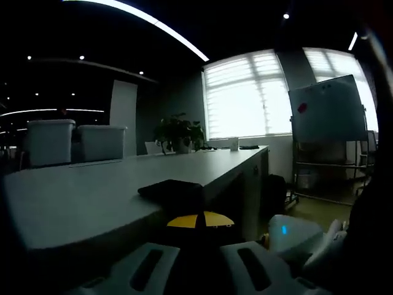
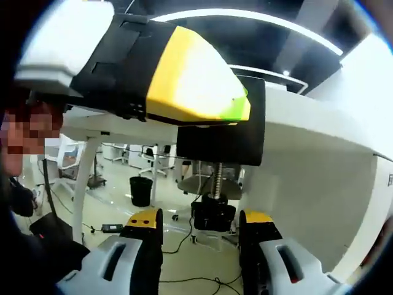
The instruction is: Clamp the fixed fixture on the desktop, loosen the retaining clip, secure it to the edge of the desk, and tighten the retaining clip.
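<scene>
1. In the left gripper view, the left gripper is level with the desk. Its yellow-tipped jaws are pressed onto the black fixture sitting on the desk edge.
2. In the right gripper view, that same gripper reaches in from the upper left, its tip against the fixture's black plate.
3. The right gripper looks up from under the desk, jaws spread on either side of the black retaining clip knob on its threaded screw; whether they touch it, I cannot tell.
</scene>
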A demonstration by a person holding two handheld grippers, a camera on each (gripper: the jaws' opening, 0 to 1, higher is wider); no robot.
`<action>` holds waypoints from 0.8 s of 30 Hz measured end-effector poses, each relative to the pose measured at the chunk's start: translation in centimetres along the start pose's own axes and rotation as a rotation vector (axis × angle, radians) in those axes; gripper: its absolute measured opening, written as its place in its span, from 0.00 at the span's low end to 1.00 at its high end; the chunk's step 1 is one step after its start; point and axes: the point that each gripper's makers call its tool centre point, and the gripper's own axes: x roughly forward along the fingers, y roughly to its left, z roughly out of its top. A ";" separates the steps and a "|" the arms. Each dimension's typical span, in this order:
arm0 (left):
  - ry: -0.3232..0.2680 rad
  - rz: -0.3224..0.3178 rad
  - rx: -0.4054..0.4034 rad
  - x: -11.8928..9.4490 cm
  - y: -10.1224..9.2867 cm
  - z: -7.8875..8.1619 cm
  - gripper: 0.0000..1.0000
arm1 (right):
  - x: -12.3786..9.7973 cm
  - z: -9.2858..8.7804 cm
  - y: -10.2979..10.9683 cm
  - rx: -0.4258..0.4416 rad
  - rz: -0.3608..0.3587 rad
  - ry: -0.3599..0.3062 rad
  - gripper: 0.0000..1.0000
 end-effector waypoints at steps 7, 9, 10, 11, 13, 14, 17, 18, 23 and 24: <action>0.001 0.002 0.000 0.1 0.3 -0.3 0.01 | -0.4 1.0 -1.3 0.011 -0.055 -0.018 0.30; 0.007 0.004 0.003 0.1 0.2 -0.4 0.01 | -0.5 1.2 -1.2 0.017 -0.052 -0.021 0.32; 0.008 0.005 0.003 0.1 0.1 -0.4 0.01 | -0.6 1.4 -1.0 0.016 -0.048 -0.024 0.32; 0.010 0.006 0.006 0.1 0.1 -0.5 0.01 | -0.6 1.5 -0.9 0.011 -0.044 -0.025 0.30; 0.015 0.009 0.015 0.1 0.2 -0.5 0.01 | -0.7 1.6 -0.9 0.011 -0.043 -0.029 0.25; 0.016 0.009 0.013 0.1 0.3 -0.5 0.01 | -0.7 1.7 -0.9 0.013 -0.044 -0.025 0.25; 0.015 0.010 0.012 0.1 0.2 -0.5 0.01 | -0.7 1.6 -1.0 0.018 -0.038 -0.024 0.24; 0.016 0.011 0.013 0.1 0.2 -0.5 0.01 | -0.8 1.6 -1.0 0.019 -0.035 -0.025 0.24; 0.018 0.012 0.011 0.1 0.3 -0.5 0.01 | -0.5 1.7 -0.5 0.028 0.070 -0.029 0.24; 0.019 0.011 0.011 0.1 0.3 -0.5 0.01 | -0.4 1.7 -0.4 0.013 0.106 -0.029 0.23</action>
